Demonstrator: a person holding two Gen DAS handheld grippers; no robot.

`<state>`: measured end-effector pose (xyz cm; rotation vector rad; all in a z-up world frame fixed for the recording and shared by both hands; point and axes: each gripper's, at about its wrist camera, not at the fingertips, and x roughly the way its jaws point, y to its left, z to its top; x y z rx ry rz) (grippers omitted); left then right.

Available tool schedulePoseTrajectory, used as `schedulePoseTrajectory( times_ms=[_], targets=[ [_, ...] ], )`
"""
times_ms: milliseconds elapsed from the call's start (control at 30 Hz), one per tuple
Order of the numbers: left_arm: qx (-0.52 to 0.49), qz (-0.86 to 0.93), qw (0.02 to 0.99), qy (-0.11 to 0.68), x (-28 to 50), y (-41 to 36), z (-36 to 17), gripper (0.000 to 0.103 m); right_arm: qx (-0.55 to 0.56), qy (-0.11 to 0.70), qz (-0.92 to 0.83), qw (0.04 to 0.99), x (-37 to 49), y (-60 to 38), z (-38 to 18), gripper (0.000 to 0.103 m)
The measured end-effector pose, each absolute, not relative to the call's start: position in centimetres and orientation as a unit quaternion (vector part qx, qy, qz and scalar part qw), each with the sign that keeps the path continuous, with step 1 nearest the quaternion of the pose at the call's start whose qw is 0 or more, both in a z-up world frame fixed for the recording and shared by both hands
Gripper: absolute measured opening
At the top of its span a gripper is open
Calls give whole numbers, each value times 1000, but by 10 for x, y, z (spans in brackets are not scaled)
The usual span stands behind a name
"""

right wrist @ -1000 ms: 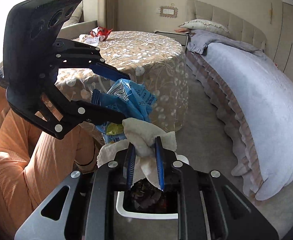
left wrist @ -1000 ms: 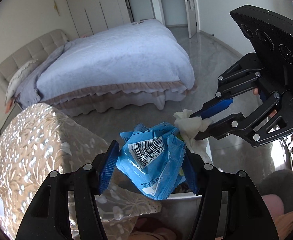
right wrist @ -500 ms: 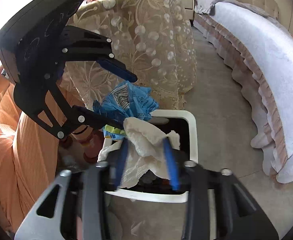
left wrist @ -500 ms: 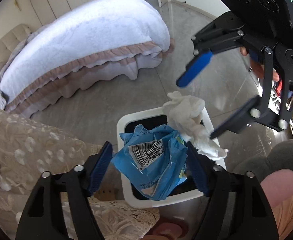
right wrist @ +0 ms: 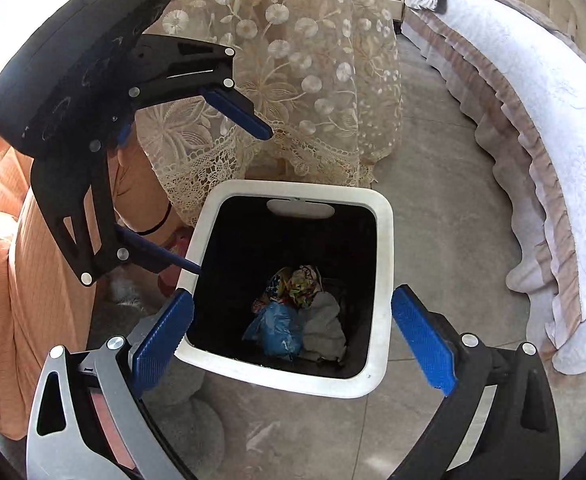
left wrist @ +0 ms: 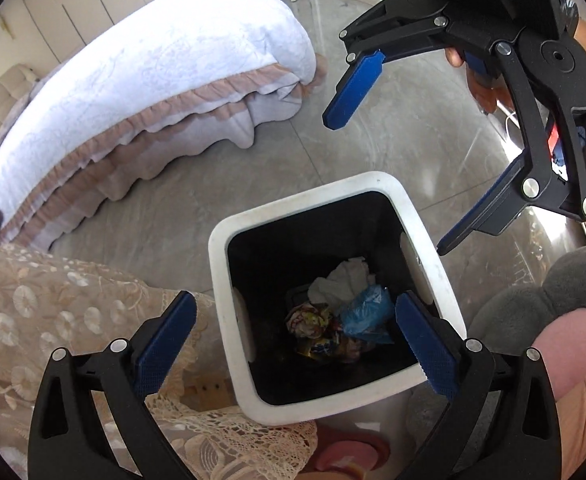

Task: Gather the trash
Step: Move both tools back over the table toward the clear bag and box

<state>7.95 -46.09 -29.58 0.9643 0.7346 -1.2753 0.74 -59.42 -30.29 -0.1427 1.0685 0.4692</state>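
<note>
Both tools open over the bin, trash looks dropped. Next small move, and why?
Probably lift both clear of the bin. The left tool and right tool stand wide open with nothing between the pads, and the blue wrapper and white tissue lie at the bottom.

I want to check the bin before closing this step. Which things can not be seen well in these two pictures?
- Bottom of the trash bin: both views, dark, and the blue wrapper, white tissue and colourful wrappers cover it.
- Print on the colourful wrappers: too small.
- Tabletop under the lace tablecloth: cut off by the frame edge.
- Left gripper and right gripper: open, empty.
</note>
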Motion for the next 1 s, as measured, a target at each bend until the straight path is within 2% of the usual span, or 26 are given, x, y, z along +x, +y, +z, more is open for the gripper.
schedulePoseTrajectory(
  times_ms=[1000],
  targets=[
    [368, -544, 728, 195, 37, -377, -159, 98, -202, 402, 228, 863, -23, -518, -174, 99]
  ],
)
